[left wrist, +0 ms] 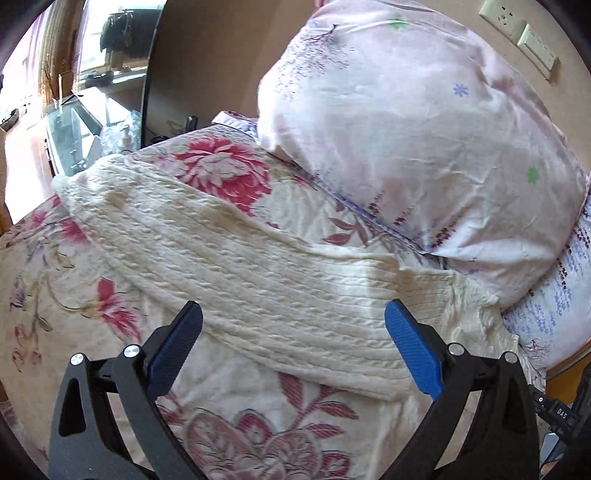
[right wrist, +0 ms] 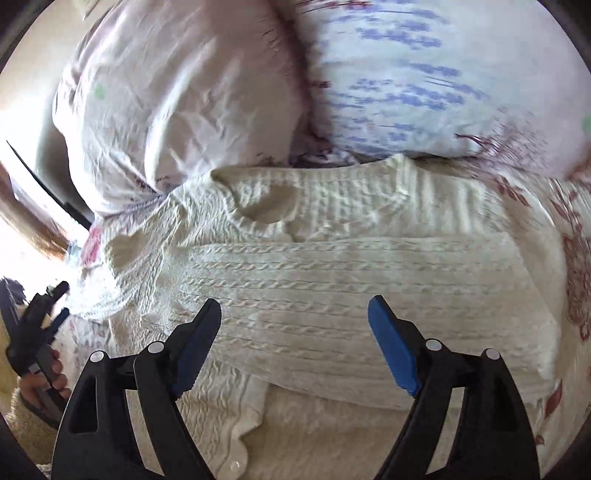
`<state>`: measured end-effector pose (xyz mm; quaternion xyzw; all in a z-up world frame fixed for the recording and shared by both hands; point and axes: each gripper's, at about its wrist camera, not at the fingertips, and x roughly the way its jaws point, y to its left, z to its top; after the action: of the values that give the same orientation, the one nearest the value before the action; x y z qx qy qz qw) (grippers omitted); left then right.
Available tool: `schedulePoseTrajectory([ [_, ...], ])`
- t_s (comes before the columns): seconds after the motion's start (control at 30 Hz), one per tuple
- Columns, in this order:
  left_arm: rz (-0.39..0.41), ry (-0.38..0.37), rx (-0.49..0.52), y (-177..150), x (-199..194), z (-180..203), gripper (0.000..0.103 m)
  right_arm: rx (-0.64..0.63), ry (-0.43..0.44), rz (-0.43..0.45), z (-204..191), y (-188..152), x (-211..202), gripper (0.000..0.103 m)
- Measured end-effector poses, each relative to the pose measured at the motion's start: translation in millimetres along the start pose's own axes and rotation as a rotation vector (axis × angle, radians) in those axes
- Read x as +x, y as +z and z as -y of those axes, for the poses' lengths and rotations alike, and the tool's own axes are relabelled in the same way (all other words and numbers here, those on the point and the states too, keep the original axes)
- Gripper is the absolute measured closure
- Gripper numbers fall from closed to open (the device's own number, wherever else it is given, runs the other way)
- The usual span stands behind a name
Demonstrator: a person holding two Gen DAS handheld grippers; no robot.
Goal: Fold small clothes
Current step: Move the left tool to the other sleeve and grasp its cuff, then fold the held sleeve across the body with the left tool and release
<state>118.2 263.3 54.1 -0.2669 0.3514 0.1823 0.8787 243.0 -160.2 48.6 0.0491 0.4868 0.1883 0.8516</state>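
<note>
A cream cable-knit sweater (left wrist: pixel 236 258) lies flat on a floral bedspread (left wrist: pixel 74 266), one part folded over its body. My left gripper (left wrist: pixel 293 321) hovers open just above its near edge, blue pads wide apart, nothing between them. In the right wrist view the same sweater (right wrist: pixel 332 266) fills the middle, a sleeve laid across its body. My right gripper (right wrist: pixel 295 317) is open over the folded part, holding nothing. The left gripper (right wrist: pixel 44 310) shows at the far left edge in a hand (right wrist: pixel 40 384).
Two large pillows (left wrist: pixel 406 129) (right wrist: pixel 424 81) lean against the wall behind the sweater. A glass table (left wrist: pixel 74 129) and a dark panel (left wrist: pixel 177 62) stand past the bed's far left. Wall sockets (left wrist: pixel 517 33) sit at the upper right. The bed's wooden edge (left wrist: pixel 569 362) runs at right.
</note>
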Motion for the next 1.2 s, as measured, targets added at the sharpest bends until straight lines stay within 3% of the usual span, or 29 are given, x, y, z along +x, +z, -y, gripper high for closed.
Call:
schedulePoseTrajectory([
  [0.23, -0.029, 0.068, -0.241, 7.1, 0.8, -63.4, 0.004, -0.249, -0.125, -0.087, -82.6, -5.2, 57.6, 0.017],
  [0.37, -0.024, 0.082, -0.319, 8.3, 2.6, -86.8, 0.005, -0.343, -0.207, -0.051, -103.8, -16.5, 68.0, 0.008],
  [0.5, -0.018, 0.085, -0.354, 16.4, 7.2, -97.5, 0.011, -0.287, -0.176, -0.086, -93.2, -11.6, 70.6, 0.004],
  [0.67, -0.011, 0.094, -0.415, 23.9, 13.3, -103.7, 0.033, -0.252, -0.153, -0.113, -83.4, -12.1, 62.4, 0.004],
  [0.77, -0.030, 0.002, -0.509, 21.3, 19.5, -110.7, 0.058, -0.223, -0.137, -0.114, -77.1, -14.5, 56.0, 0.004],
  [0.9, -0.017, -0.044, -0.589, 18.9, 22.1, -114.8, 0.061, -0.202, -0.127, -0.120, -70.5, -15.5, 51.0, 0.004],
  [1.0, -0.023, -0.100, -0.664, 19.3, 29.0, -121.0, 0.070, -0.187, -0.123, -0.121, -66.9, -16.7, 47.6, 0.004],
  [1.07, -0.012, -0.119, -0.698, 20.1, 33.9, -124.8, 0.084, -0.173, -0.121, -0.118, -63.2, -17.2, 44.8, 0.004],
  [1.13, -0.011, -0.119, -0.691, 24.8, 37.0, -121.4, 0.095, -0.153, -0.121, -0.113, -56.2, -16.3, 41.1, 0.004],
  [1.2, 0.018, -0.152, -0.628, 34.9, 31.9, -105.9, 0.096, -0.125, -0.127, -0.104, -45.6, -15.5, 35.2, 0.004],
])
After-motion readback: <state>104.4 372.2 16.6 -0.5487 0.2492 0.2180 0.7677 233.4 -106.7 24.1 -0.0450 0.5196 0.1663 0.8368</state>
